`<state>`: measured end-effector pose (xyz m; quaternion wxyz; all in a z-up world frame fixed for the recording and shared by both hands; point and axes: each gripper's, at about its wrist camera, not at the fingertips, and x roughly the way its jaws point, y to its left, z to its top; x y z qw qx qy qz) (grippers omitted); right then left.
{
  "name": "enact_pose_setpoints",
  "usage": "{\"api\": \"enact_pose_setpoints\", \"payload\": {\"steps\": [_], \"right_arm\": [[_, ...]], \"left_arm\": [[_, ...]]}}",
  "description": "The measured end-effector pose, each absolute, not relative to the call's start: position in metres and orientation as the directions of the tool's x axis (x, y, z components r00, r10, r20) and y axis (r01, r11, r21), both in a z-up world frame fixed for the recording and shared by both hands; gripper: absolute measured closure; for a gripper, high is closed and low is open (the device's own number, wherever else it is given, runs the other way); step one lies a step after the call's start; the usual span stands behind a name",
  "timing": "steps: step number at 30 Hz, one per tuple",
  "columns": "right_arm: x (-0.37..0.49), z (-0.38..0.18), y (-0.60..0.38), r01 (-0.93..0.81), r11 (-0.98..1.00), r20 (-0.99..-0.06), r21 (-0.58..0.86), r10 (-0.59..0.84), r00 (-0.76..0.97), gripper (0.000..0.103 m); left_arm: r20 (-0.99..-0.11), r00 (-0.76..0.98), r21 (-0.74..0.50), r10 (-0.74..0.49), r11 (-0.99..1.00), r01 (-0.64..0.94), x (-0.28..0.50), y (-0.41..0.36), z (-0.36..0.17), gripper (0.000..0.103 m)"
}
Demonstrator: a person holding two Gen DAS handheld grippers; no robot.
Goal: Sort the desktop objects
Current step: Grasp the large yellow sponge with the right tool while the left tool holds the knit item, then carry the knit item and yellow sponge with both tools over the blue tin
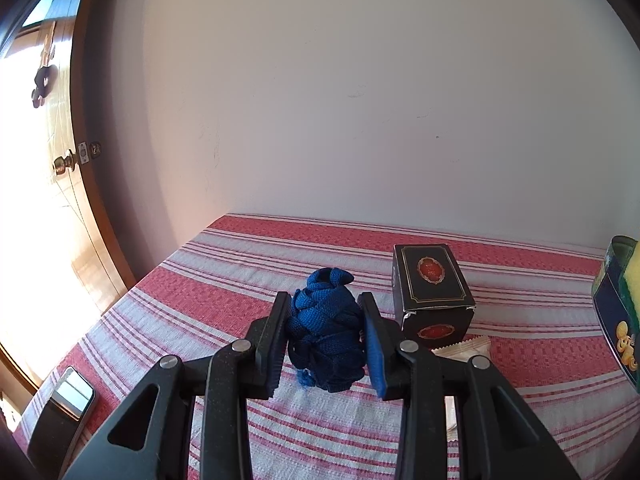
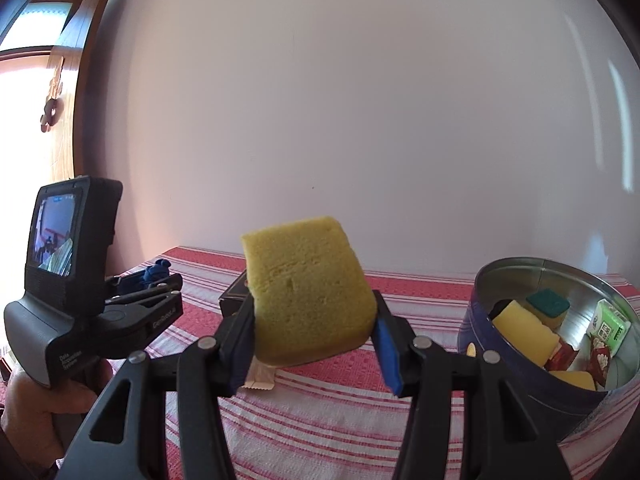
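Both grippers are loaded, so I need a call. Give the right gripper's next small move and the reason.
Probably carry the yellow sponge rightward over the open tin before releasing. The right gripper holds it raised above the striped cloth, left of the tin, where similar sponges already lie.

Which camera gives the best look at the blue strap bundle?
The left wrist view: the blue strap bundle fills the middle, gripped between the left tongs over the striped tablecloth. The right wrist view shows only a small blue scrap at far left, mostly hidden behind the left tongs.
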<state>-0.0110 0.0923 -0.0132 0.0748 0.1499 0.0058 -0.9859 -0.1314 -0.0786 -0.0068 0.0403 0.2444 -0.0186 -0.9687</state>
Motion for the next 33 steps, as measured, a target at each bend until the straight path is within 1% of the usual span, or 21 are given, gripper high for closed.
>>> {"api": "enact_pose_setpoints", "payload": {"steps": [5,21,33], "right_arm": [[-0.005,-0.012,0.089,0.146,-0.989,-0.287,-0.003,-0.140,-0.948,0.050],[0.010,-0.013,0.102,0.122,-0.992,-0.301,0.028,-0.125,-0.945,0.050],[0.032,-0.010,0.113,0.092,-0.995,-0.297,0.030,-0.097,-0.950,0.050]], "left_arm": [[-0.468,-0.880,0.057,-0.083,-0.996,0.064,-0.130,-0.078,-0.008,0.067],[-0.450,-0.890,0.059,-0.075,-0.997,0.054,-0.120,-0.067,-0.007,0.067],[-0.436,-0.899,0.030,-0.032,-0.999,0.020,-0.103,-0.058,-0.005,0.067]]}}
